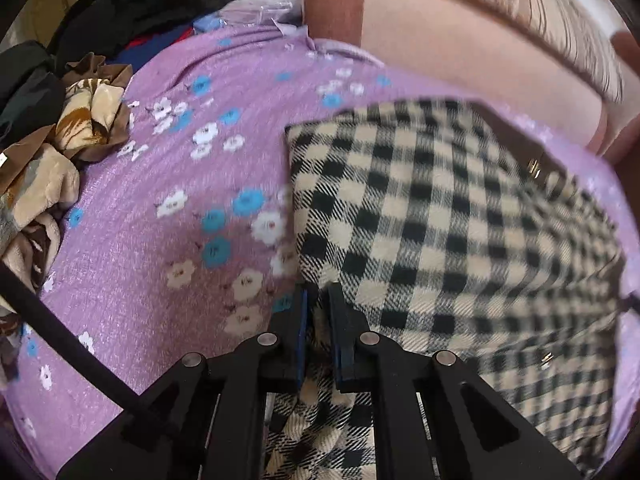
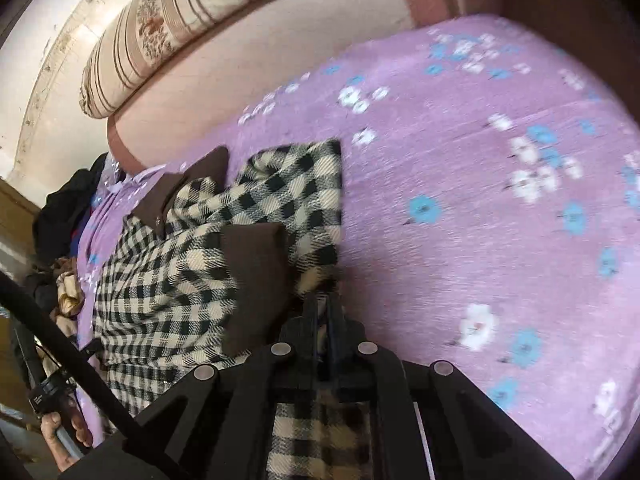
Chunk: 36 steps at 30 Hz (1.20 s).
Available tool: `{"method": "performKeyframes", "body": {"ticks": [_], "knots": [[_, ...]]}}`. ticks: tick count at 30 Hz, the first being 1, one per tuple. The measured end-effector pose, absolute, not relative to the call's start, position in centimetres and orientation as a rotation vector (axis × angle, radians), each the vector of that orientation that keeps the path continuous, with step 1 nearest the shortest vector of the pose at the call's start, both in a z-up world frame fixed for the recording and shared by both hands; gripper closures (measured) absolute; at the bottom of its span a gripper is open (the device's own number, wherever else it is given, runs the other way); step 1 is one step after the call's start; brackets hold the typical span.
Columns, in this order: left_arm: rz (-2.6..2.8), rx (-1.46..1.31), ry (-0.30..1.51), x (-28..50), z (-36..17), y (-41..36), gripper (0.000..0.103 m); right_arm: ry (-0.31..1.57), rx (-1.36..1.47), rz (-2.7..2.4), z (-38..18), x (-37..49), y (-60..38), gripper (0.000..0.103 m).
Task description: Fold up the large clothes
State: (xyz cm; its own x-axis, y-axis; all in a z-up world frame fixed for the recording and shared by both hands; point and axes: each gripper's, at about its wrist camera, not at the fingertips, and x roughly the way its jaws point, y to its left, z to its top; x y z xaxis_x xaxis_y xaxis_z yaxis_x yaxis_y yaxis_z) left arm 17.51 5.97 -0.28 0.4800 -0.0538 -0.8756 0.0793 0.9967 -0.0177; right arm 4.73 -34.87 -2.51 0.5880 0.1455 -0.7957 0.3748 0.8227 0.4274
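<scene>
The left gripper and right gripper each pinch the black-and-cream checked woolly coat, lying partly folded on the purple flowery bed sheet.

One checked garment lay on one purple floral bedsheet. One heap of other clothes sat at nine o'clock, one striped bolster at twelve.
</scene>
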Motion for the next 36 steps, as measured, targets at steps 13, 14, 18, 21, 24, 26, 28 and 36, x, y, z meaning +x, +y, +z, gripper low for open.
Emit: {"method": "performKeyframes", "body": {"ticks": [13, 14, 18, 21, 24, 26, 28, 36], "knots": [[-0.004, -0.024, 1.034, 17.1, -0.9, 8.1, 0.049, 0.941, 0.486, 0.308, -0.4, 13.6, -17.6, 0.078], [-0.006, -0.034, 1.034, 17.1, -0.9, 8.3, 0.046, 0.969, 0.492, 0.317, -1.4, 14.7, -16.5, 0.078], [-0.027, -0.038, 1.019, 16.9, -0.7, 8.6, 0.045, 1.047, 0.411, 0.243, -5.5, 18.1, -13.9, 0.080], [-0.030, -0.021, 0.960, 16.1, 0.9, 9.1, 0.045, 1.010, 0.292, 0.154, -4.6, 18.8, -13.7, 0.080], [0.005, -0.001, 0.901, 14.9, 2.3, 10.4, 0.043, 0.969, 0.253, 0.095, -2.7, 17.2, -14.9, 0.069], [0.003, -0.013, 0.919, 14.5, 2.0, 11.4, 0.041, 0.965, 0.276, 0.120, -1.6, 15.1, -16.4, 0.069], [-0.025, -0.054, 0.965, 14.0, 1.1, 12.5, 0.041, 0.987, 0.325, 0.158, -1.2, 12.3, -17.8, 0.069], [-0.167, -0.155, 1.081, 10.1, -0.6, 13.2, 0.045, 1.125, 0.570, 0.227, -5.8, 2.8, -21.3, 0.064]]}}
